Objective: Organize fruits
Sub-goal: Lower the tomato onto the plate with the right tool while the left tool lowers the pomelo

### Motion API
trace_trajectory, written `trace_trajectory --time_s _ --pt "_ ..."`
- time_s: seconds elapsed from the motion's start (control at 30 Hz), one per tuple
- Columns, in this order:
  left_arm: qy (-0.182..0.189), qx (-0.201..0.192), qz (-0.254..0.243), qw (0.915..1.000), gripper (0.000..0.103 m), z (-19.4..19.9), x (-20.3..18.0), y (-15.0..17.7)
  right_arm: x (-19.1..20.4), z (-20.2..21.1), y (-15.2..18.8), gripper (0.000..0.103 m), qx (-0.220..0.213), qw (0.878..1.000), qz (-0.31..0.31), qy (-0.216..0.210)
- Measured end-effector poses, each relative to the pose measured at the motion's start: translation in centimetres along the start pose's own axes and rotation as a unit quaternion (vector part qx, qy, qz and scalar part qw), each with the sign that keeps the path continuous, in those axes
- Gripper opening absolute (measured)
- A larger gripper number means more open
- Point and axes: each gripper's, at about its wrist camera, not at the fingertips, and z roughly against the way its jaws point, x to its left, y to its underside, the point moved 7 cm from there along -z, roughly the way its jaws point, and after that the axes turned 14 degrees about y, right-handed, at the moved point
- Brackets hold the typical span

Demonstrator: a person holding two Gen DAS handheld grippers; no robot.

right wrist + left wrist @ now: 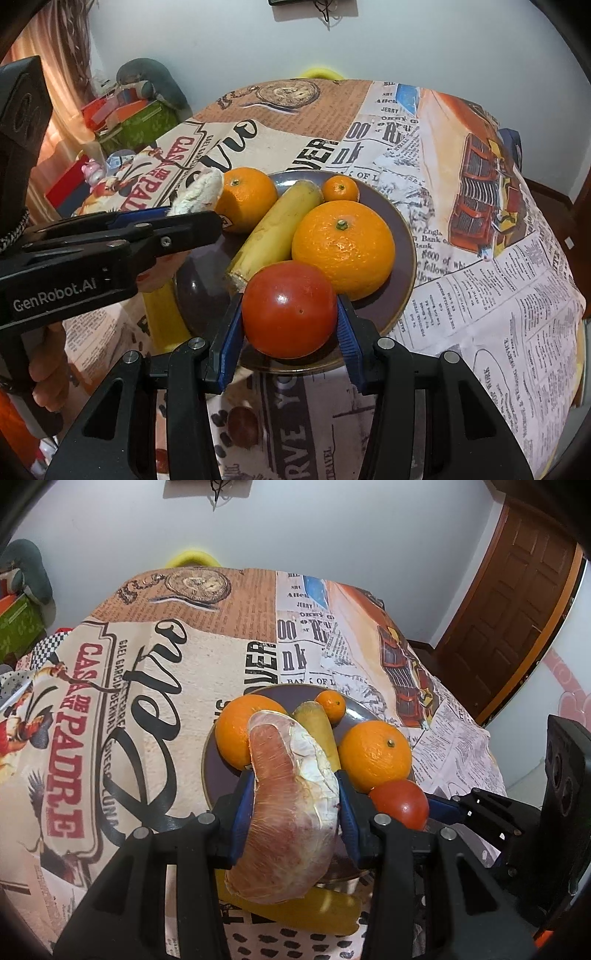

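Far left, over the near-left rim of the round dark brown plate: left black gripper with blue pads, clenched on a peeled pink pomelo wedge with white pith, long axis running along the fingers, tip reaching toward the big orange at the plate's left edge. Below it, off the plate on the newspaper-print tablecloth, a yellow banana-like fruit. Across the plate's middle, slanting near-left to far-right, a yellow banana; behind it a small tangerine, to its right a second large orange. At the near rim: right gripper, closed around a glossy red tomato, seemingly resting on the plate. Probably nearer to release than the left; remaining free spot apparently the near-left plate area, beneath the wedge.
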Motion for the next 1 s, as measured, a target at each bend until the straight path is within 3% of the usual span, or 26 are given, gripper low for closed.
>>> trace_trajectory --time_s 0.23,0.53,0.63,1.0 --pt "0.004 0.031 0.007 0.9995 0.043 -1.2 0.4 1.2 0.3 -0.6 0.2 0.045 0.007 1.0 0.005 0.0" --pt "0.006 0.017 0.004 0.9998 0.043 -0.5 0.1 0.5 0.2 -0.8 0.1 0.048 0.008 1.0 0.008 0.006" --pt "0.004 0.005 0.002 1.0 0.047 0.2 -0.2 0.0 -0.1 -0.7 0.0 0.057 0.005 1.0 0.005 0.014" --pt "-0.026 -0.012 0.008 0.9996 0.047 4.1 0.9 0.7 -0.3 1.4 0.3 0.058 -0.007 1.0 0.005 0.017"
